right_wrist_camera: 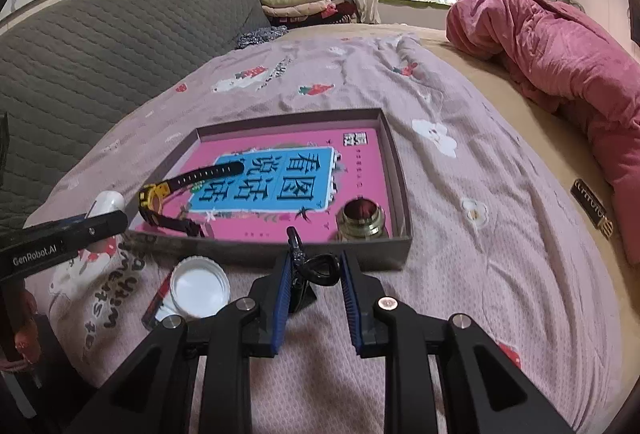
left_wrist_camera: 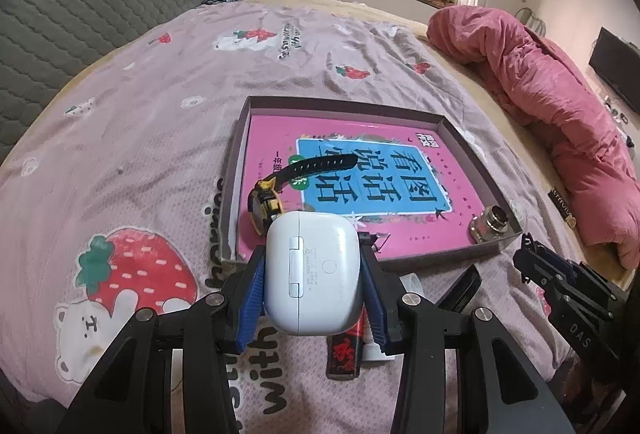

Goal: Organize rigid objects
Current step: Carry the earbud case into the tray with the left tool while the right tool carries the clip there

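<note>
My left gripper (left_wrist_camera: 313, 274) is shut on a white earbud case (left_wrist_camera: 312, 274), held just in front of the near edge of a shallow grey box (left_wrist_camera: 344, 105). The box holds a pink book (left_wrist_camera: 360, 170), a yellow-and-black watch (left_wrist_camera: 268, 202) and a metal bottle cap (left_wrist_camera: 490, 223). My right gripper (right_wrist_camera: 316, 286) is open around a small black carabiner keyring (right_wrist_camera: 310, 268) lying on the bed against the box's near wall (right_wrist_camera: 372, 248). The box's contents also show in the right wrist view: the watch (right_wrist_camera: 160, 200) and the metal cap (right_wrist_camera: 362, 220).
A white round lid (right_wrist_camera: 199, 286) and a red-and-black flat packet (right_wrist_camera: 158, 298) lie on the strawberry-print sheet (left_wrist_camera: 132, 138) near the box. A pink quilt (left_wrist_camera: 560, 106) is heaped at the right. A grey headboard (right_wrist_camera: 100, 46) is at the left.
</note>
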Demonstrator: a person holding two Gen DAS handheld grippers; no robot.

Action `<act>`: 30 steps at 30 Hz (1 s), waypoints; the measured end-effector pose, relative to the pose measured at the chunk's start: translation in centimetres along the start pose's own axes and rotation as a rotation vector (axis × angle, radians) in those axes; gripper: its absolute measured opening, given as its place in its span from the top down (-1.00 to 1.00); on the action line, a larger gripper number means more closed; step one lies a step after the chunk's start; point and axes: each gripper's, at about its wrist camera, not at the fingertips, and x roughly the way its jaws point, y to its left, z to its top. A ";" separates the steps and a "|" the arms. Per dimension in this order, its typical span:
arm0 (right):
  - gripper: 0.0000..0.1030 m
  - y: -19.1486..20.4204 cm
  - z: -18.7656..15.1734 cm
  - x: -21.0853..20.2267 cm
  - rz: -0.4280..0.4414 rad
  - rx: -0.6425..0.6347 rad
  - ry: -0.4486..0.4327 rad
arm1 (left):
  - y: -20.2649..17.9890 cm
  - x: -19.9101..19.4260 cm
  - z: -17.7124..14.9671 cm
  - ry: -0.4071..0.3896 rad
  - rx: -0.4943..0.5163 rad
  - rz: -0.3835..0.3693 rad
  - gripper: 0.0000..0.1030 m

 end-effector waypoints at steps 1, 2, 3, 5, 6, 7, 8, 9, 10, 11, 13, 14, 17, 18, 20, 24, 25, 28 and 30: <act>0.52 0.1 0.2 0.0 0.002 -0.001 -0.005 | -0.1 0.0 0.1 -0.002 0.002 0.000 0.11; 0.52 0.2 0.4 0.0 0.005 -0.001 -0.009 | -0.2 0.1 0.2 -0.003 0.005 0.000 0.11; 0.52 0.3 0.6 0.1 0.007 -0.003 -0.013 | -0.3 0.2 0.3 -0.004 0.006 -0.001 0.11; 0.52 0.5 1.0 0.1 0.012 -0.007 -0.020 | -0.5 0.3 0.6 -0.007 0.008 -0.003 0.11; 0.52 0.6 1.1 0.1 0.013 -0.008 -0.023 | -0.6 0.3 0.7 -0.010 0.012 -0.004 0.11; 0.52 0.6 1.3 0.2 0.015 -0.009 -0.026 | -0.7 0.4 0.9 -0.012 0.014 -0.003 0.11; 0.52 0.7 1.5 0.2 0.016 -0.008 -0.027 | -0.7 0.4 1.0 -0.013 0.012 -0.005 0.11; 0.52 0.7 1.7 0.2 0.019 -0.007 -0.030 | -0.7 0.4 1.3 -0.015 0.008 -0.009 0.11; 0.52 0.8 1.8 0.2 0.021 -0.007 -0.033 | -0.7 0.5 1.4 -0.018 0.007 -0.009 0.11; 0.52 0.8 1.9 0.2 0.021 -0.008 -0.035 | -0.8 0.5 1.6 -0.021 0.007 -0.009 0.11; 0.52 0.9 2.1 0.3 0.023 -0.008 -0.036 | -0.8 0.7 2.0 -0.021 0.004 -0.012 0.11; 0.52 0.9 2.2 0.3 0.023 -0.008 -0.038 | -0.9 0.8 2.2 -0.024 0.001 -0.013 0.11; 0.52 1.1 2.4 0.3 0.027 -0.008 -0.041 | -1.2 1.0 2.3 -0.025 0.003 -0.014 0.11; 0.52 1.1 2.4 0.4 0.028 -0.008 -0.040 | -1.3 1.1 2.4 -0.024 0.007 -0.017 0.11; 0.52 1.3 2.6 0.5 0.031 -0.008 -0.039 | -1.6 1.3 2.4 -0.021 0.012 -0.020 0.11; 0.52 1.5 3.0 0.6 0.031 -0.014 -0.044 | -1.8 1.7 2.7 -0.021 0.013 -0.022 0.11; 0.52 1.5 3.1 0.7 0.030 -0.016 -0.043 | -1.8 1.7 2.8 -0.022 0.012 -0.022 0.11; 0.52 1.5 3.3 1.0 0.030 -0.018 -0.039 | -1.6 2.0 3.2 -0.018 0.005 -0.022 0.11; 0.52 1.6 3.5 1.2 0.029 -0.018 -0.036 | -1.4 2.2 3.4 -0.016 0.000 -0.019 0.11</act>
